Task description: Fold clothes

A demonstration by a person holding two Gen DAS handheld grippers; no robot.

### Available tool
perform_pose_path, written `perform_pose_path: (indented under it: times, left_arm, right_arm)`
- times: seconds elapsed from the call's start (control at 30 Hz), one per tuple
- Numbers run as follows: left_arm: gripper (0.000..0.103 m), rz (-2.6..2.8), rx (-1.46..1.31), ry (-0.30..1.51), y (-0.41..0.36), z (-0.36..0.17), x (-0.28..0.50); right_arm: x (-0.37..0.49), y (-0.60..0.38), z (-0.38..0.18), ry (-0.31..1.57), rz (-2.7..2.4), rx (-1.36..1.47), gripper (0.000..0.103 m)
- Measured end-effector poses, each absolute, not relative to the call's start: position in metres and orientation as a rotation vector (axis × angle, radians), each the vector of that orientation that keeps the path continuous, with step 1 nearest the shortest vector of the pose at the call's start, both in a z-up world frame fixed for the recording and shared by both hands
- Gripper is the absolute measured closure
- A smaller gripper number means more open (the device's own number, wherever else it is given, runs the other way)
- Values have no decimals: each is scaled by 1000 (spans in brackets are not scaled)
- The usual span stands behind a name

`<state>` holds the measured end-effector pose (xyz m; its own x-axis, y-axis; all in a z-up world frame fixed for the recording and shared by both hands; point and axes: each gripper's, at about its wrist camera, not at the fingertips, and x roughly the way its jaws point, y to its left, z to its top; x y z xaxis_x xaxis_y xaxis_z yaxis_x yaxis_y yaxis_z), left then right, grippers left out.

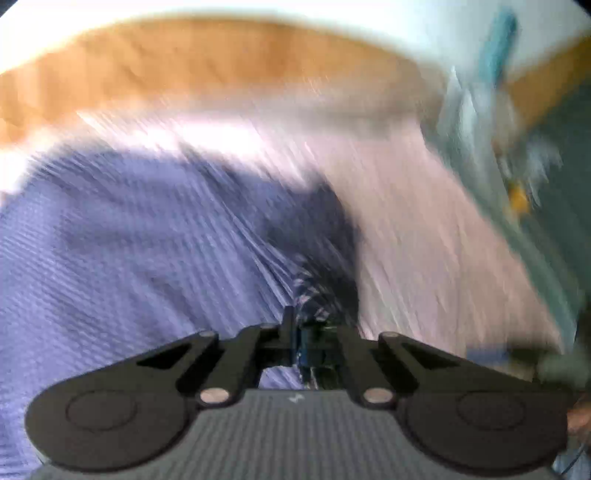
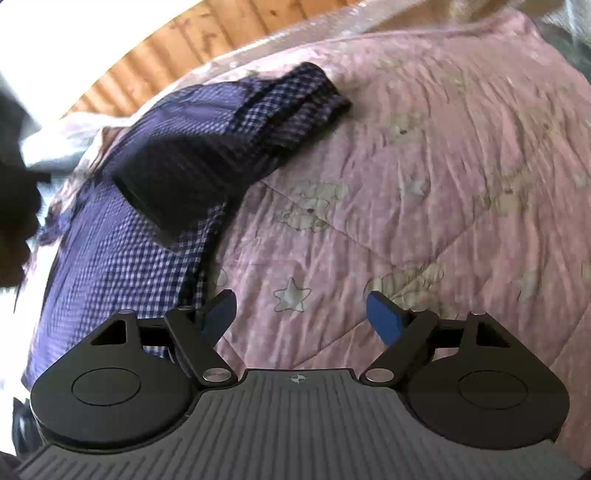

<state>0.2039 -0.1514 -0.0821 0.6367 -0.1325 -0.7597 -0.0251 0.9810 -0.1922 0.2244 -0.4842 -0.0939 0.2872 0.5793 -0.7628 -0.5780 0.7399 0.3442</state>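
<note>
A blue-and-white checked shirt (image 2: 155, 177) lies partly folded on a pink quilt (image 2: 424, 166), with a folded sleeve or collar part toward the back. My right gripper (image 2: 301, 314) is open and empty, low over the quilt just right of the shirt's edge. In the blurred left wrist view my left gripper (image 1: 310, 332) is shut on a bunched fold of the same checked shirt (image 1: 147, 240), which stretches away to the left.
The pink quilt (image 1: 424, 221) has bear and star prints and covers a bed. A wooden floor (image 2: 221, 33) shows beyond it. A blurred teal and white object (image 1: 491, 92) is at the right of the left wrist view.
</note>
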Motion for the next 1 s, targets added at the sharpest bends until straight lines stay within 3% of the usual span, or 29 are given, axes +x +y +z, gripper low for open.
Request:
perform_pose_path:
  times: [0.13,0.17,0.23,0.3,0.47,0.63,0.73,0.87,0.93,1.0]
  left_arm:
    - [99,294,-271,860,-24,-48,167]
    - [95,328,-302,894,0,-57,161]
    - [76,350,-336,959,25,-83,159]
    - [69,334,-338,1002,32,-107,158]
    - [67,340,-381,1057,43,-159,150]
    - [34,402,-459,1014,68,-179,120]
    - [28,490,-485,960,93,-186,111]
    - [27,404,-494,919,109,-190,131]
    - [12,360,-412,931,102,-195,156]
    - [12,386,-333,961,98,-202,175]
  right_arm:
    - [206,-477,-91,993,875,-66,22]
    - [200,-472,-92,997,899,-72,22]
    - [185,-461,-96,1009,936,-76,22]
    - [171,-451,-97,1017,960,-74,22]
    - [134,-434,-102,1020,907,-119,21]
    - [105,-430,-98,1028,790,-115,22]
    - [87,-430,-95,1032,720,-97,22]
    - [69,-428,-96,1055,618,-50,22]
    - [65,-425,-99,1071,582,-20,22]
    - [59,-422,-100,1070,540,5,22]
